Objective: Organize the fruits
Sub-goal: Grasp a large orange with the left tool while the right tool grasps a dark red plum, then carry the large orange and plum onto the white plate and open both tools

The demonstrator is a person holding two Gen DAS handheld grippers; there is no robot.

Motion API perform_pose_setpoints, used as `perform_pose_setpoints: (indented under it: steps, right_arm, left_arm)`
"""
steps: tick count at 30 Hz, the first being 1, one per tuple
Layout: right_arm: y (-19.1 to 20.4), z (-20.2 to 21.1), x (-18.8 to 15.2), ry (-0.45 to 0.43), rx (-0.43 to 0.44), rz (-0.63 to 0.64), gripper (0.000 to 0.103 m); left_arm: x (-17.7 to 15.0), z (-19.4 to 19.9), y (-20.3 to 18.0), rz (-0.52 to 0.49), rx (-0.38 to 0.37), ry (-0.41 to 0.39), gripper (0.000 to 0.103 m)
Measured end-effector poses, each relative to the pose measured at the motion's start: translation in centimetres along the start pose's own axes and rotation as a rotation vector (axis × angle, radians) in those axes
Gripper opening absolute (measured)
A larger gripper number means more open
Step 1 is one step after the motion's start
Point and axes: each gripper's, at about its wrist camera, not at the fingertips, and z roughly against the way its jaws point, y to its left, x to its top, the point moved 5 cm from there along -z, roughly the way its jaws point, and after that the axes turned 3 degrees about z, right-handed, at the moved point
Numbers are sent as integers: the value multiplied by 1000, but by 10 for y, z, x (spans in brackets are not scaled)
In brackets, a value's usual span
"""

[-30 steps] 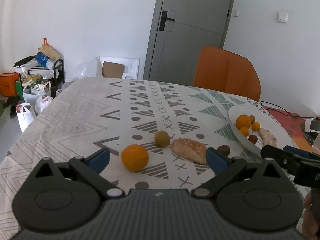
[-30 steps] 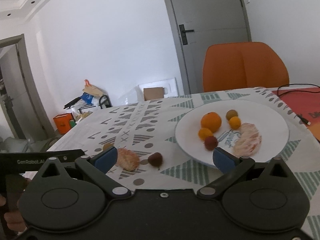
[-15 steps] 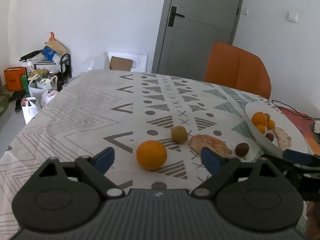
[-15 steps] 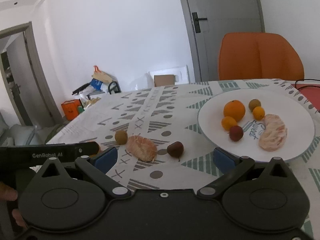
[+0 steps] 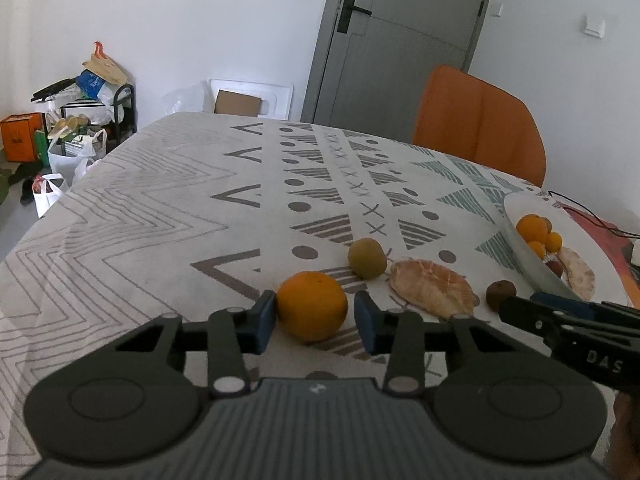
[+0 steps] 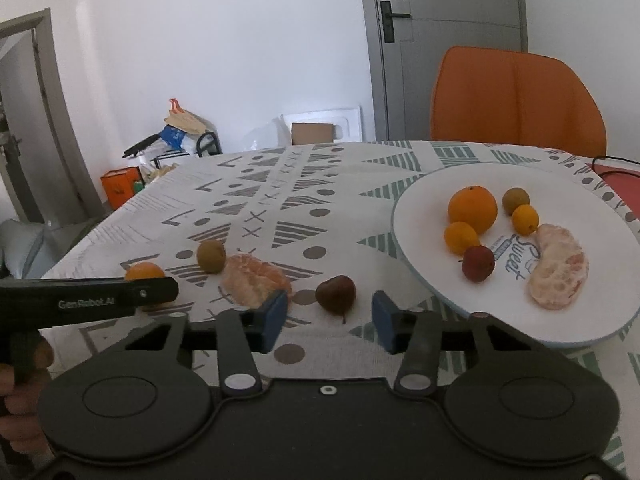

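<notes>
Since the earlier frame both tools have advanced and their jaws have just been closing: the left hand-held gripper (image 5: 315, 317) now brackets the orange (image 5: 311, 305), its left pad touching the skin while a sliver of gap remains at the right pad, so it is narrowed around the fruit and not yet pinching it. The right hand-held gripper (image 6: 329, 320) has likewise drawn in around the small dark brown fruit (image 6: 336, 293), with clear space on both sides, so nothing is held there either. Each tool probably lines up on its own piece so that two fruits can go to the plate (image 6: 416, 248) at once. Taking that plate as landmark, the dark fruit lies just left of its rim, the peeled citrus segment (image 6: 256, 279) further left, then the green-brown fruit (image 6: 211, 255), and the orange furthest away; on the plate already sit an orange, two small orange fruits, a red one, a greenish one and another peeled segment. The surface (image 5: 160, 216) wears a pale cloth with grey and green geometric print. Behind the plate stands an orange chair (image 6: 516, 100), then a grey door (image 5: 396, 40) in white walls, with bags and boxes piled on the floor far left.
</notes>
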Motion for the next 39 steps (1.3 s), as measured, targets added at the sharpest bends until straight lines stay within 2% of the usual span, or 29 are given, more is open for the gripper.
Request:
perform_pose_setpoints:
  steps: [11,14,16,28,39]
  right_arm:
    - [7,-10,4,-8,-48,56,39]
    - [9,-15,3,2,-59,71,33]
    - [8,-17,2,13,-69,74,23]
    - [3,19,6,-55,-39,40,23]
    - [-22,45,9,-106,-71,-16,23]
  left_arm:
    - [3,11,4,9,-28,-24,35]
    - [5,16,6,14,-28,-34,35]
    - [5,18,7,17,-27,-38,35]
    - [9,33,-4,-2,-50,-68,35]
    - [14,37,-37,-55,-99,-84,35]
